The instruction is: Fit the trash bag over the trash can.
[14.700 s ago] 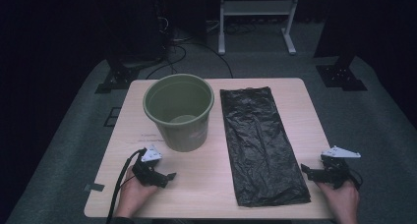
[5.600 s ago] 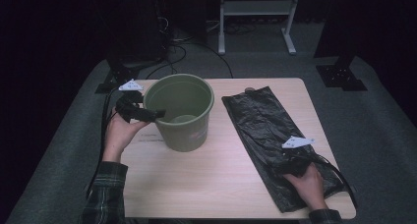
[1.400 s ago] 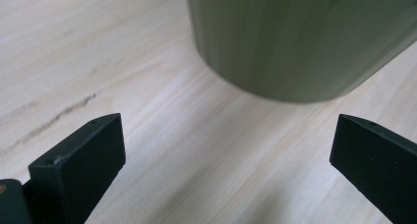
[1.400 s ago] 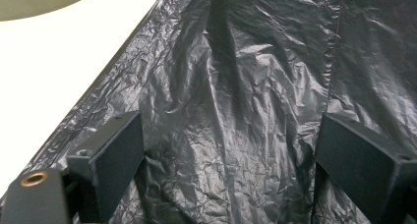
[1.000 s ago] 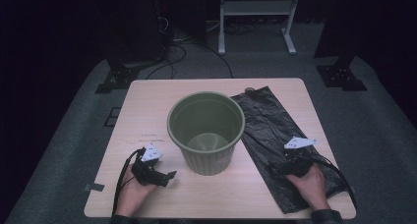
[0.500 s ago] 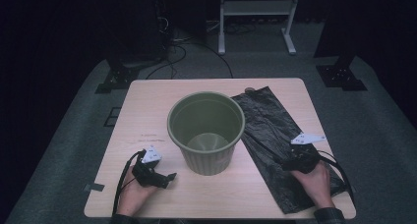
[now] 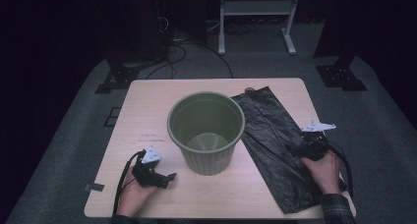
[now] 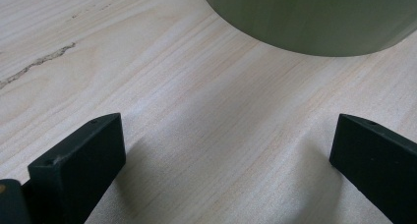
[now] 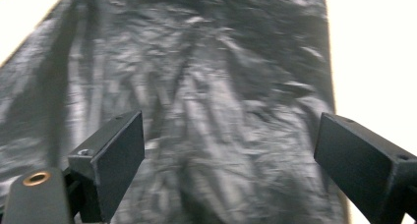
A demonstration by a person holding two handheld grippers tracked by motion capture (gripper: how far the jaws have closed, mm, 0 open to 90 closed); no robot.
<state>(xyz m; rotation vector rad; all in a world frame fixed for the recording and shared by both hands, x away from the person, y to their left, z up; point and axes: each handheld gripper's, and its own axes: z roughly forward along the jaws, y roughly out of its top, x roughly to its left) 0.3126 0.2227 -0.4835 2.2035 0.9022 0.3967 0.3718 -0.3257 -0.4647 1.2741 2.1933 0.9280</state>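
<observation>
A green plastic bucket (image 7: pixel 206 130) stands upright and empty in the middle of the wooden table (image 7: pixel 147 101). To its right a black plastic bag (image 7: pixel 275 145) lies flat and slanted on the table. My left gripper (image 7: pixel 169 177) rests near the front left, pointing at the bucket's base (image 8: pixel 314 22), jaws wide apart over bare wood (image 8: pixel 221 135). My right gripper (image 7: pixel 290 148) hovers over the bag's right part, jaws open with only the crinkled bag (image 9: pixel 216 111) below them.
A dark mark runs along the wood grain (image 8: pixel 34 64) left of the bucket. A metal stand (image 7: pixel 255 17) and cables (image 7: pixel 177 42) are on the floor beyond the table. A strip of tape (image 7: pixel 93 187) sticks to the front left corner.
My right gripper has moved right and slightly away from me over the bag. The left gripper, bucket and bag have stayed put.
</observation>
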